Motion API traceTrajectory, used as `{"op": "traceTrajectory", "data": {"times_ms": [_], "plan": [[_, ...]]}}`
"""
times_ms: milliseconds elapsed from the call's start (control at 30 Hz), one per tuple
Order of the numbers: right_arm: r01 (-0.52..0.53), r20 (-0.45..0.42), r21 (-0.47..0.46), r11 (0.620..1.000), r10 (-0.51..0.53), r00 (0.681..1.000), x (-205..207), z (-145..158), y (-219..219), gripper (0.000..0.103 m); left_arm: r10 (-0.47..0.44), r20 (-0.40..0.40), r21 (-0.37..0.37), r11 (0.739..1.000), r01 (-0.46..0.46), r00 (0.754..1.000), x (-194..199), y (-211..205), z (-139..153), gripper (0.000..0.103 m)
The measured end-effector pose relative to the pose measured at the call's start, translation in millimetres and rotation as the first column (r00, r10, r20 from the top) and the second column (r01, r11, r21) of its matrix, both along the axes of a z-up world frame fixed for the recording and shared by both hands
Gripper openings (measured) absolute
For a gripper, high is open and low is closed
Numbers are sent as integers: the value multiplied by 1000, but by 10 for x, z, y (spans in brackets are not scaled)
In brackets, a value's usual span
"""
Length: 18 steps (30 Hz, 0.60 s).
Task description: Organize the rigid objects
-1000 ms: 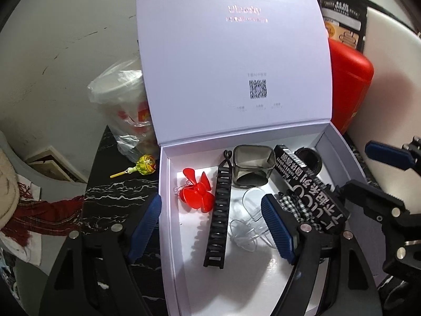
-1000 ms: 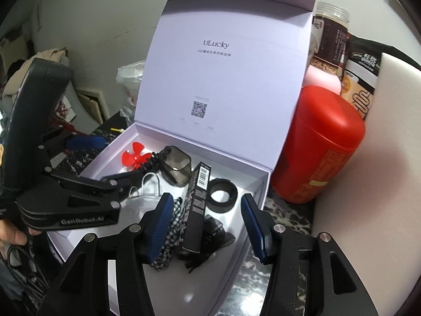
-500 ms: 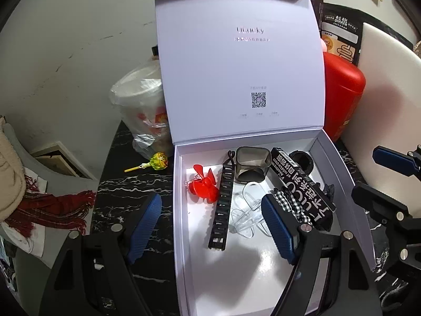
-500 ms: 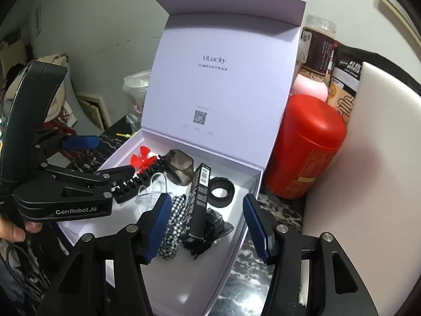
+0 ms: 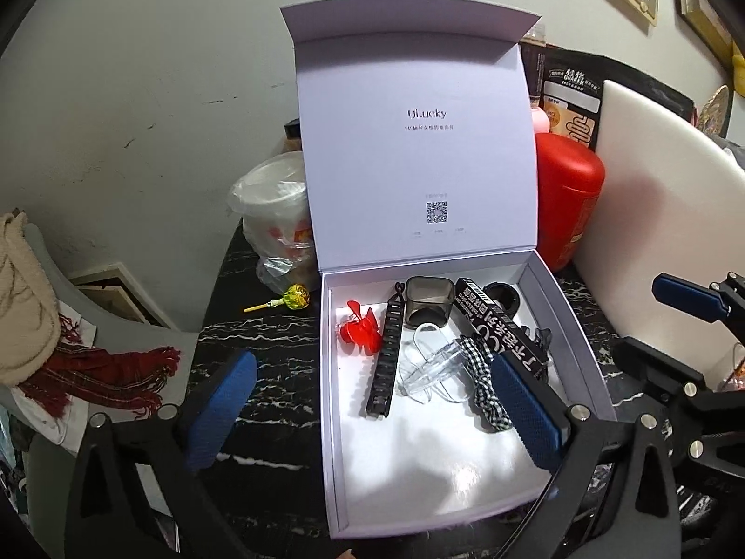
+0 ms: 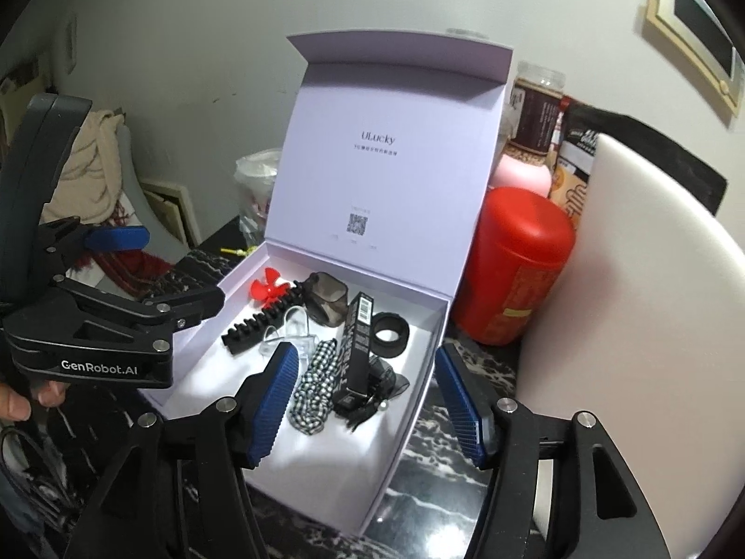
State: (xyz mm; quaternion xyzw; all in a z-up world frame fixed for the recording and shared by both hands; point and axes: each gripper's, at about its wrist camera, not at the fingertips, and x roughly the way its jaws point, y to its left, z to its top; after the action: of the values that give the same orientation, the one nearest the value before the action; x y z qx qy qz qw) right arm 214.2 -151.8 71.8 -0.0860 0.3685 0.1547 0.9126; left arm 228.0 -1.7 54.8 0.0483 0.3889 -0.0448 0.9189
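Note:
A white box (image 5: 584,354) (image 6: 421,363) stands open on the dark marble table, its lid upright. Inside lie a red fan blade (image 5: 358,328) (image 6: 265,284), a black toothed strip (image 5: 386,363) (image 6: 260,319), a smoky cube (image 5: 428,300) (image 6: 328,298), a clear plastic piece (image 5: 430,365), a checked cloth (image 5: 484,384) (image 6: 314,379), a long black carton (image 5: 500,340) (image 6: 356,347) and a black ring (image 5: 503,296) (image 6: 391,333). My left gripper (image 5: 372,412) is open and empty above the box's near left part. My right gripper (image 6: 368,403) is open and empty above its near right edge.
A lollipop (image 5: 291,299) lies on the table left of the box, in front of a bagged cup (image 5: 274,214). A red canister (image 5: 565,200) (image 6: 517,265) and a white board (image 5: 652,195) (image 6: 642,279) stand right of the box. Jars and packets stand behind.
Both grippers have pulled back and up from the box, so more of the lid and table shows. The contents have not moved.

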Motion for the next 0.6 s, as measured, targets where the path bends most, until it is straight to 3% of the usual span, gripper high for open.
{"op": "traceTrajectory", "data": {"times_ms": [300, 600], "plan": [[24, 51, 0, 1000, -24, 998, -328, 214, -39, 70, -5, 50, 6, 1000, 5, 999, -355, -6, 216, 103], [52, 132, 14, 999, -54, 990, -756, 455, -70, 91, -2, 118, 7, 1000, 1, 993, -799, -5, 467, 103]]}}
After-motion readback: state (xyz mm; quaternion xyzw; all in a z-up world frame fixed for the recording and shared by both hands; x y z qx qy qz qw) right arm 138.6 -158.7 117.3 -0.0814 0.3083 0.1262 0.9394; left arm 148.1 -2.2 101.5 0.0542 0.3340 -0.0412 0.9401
